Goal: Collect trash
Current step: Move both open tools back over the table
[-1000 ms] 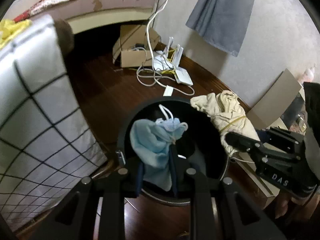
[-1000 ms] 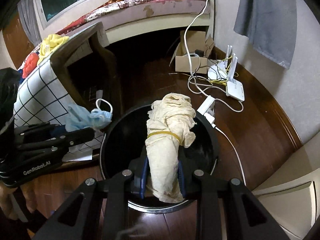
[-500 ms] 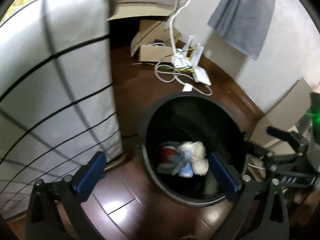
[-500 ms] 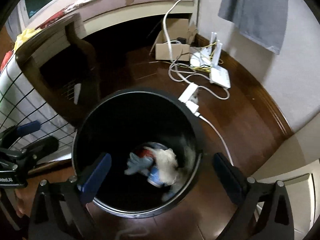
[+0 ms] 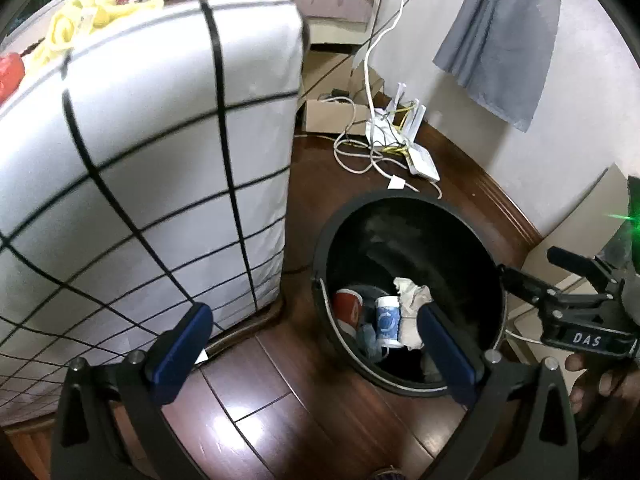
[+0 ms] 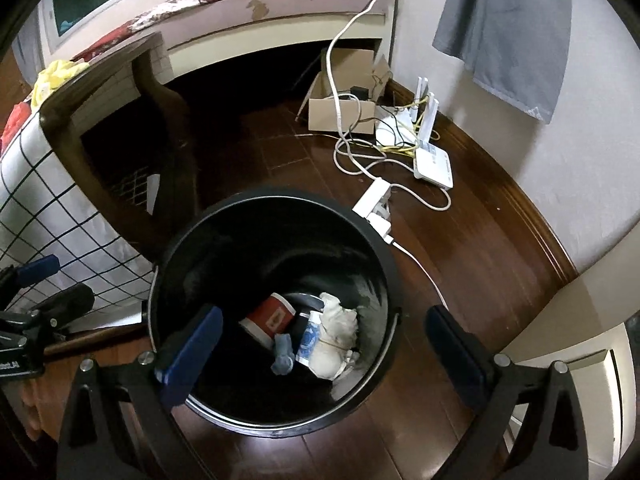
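A black round trash bin (image 6: pixel 384 256) stands on the dark wood floor; it also shows in the left wrist view (image 5: pixel 324 248). At its bottom lie a cream rag bundle (image 6: pixel 334 340), a blue face mask (image 6: pixel 283 354), a red paper cup (image 6: pixel 272 318) and a blue-white cup (image 6: pixel 310 338). In the left wrist view the rag (image 5: pixel 412 308), red cup (image 5: pixel 347 306) and blue-white cup (image 5: pixel 387 320) show too. My right gripper (image 6: pixel 320 348) is open and empty above the bin. My left gripper (image 5: pixel 316 344) is open and empty beside the bin's left rim.
A white cloth with a black grid (image 5: pixel 140 184) hangs over a wooden chair (image 6: pixel 108 160) left of the bin. A power strip (image 6: pixel 374 208), white cables, a router (image 6: pixel 434 162) and a cardboard box (image 6: pixel 340 114) lie on the floor behind. A bed frame stands at the back.
Both grippers opened and dropped the mask and the rag bundle into the bin. The left gripper has since moved left, away from over the bin.
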Motion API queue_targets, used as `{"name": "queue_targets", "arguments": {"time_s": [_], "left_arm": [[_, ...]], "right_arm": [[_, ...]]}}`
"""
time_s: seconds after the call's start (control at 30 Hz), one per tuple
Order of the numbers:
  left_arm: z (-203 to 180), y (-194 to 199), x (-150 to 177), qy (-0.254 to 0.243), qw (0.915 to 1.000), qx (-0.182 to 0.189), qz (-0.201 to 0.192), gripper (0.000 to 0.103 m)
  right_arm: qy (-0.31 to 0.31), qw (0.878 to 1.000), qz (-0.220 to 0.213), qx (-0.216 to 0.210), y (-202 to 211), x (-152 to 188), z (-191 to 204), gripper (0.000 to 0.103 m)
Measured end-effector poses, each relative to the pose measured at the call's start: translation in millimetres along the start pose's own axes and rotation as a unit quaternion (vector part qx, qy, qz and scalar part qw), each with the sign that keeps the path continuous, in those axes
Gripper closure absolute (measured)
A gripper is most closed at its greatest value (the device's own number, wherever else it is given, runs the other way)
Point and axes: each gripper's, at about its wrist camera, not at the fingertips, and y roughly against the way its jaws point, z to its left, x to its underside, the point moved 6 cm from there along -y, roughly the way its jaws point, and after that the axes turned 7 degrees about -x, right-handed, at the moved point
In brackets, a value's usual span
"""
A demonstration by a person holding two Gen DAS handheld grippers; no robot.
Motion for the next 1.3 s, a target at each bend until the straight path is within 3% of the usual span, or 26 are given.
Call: {"name": "queue_targets", "arguments": {"time_s": [0.7,1.1,1.3], "left_arm": [[38,67,-15,0.032,0.9973,-0.029,-0.060,0.001],[111,112,-22,0.093,0.9882,-0.056,-0.108,0.001],[163,127,-25,0.121,0.9811,-0.089,-0.122,0.001]], "right_arm": [[0.037,0.996,-0.069,-0.036,47,-21,55,0.001],[0.075,0.984,-0.133,-0.097,70,-56,127,0.001],[0.108,0.975,-0.134,-0.138,71,-68,179,0.001]]}}
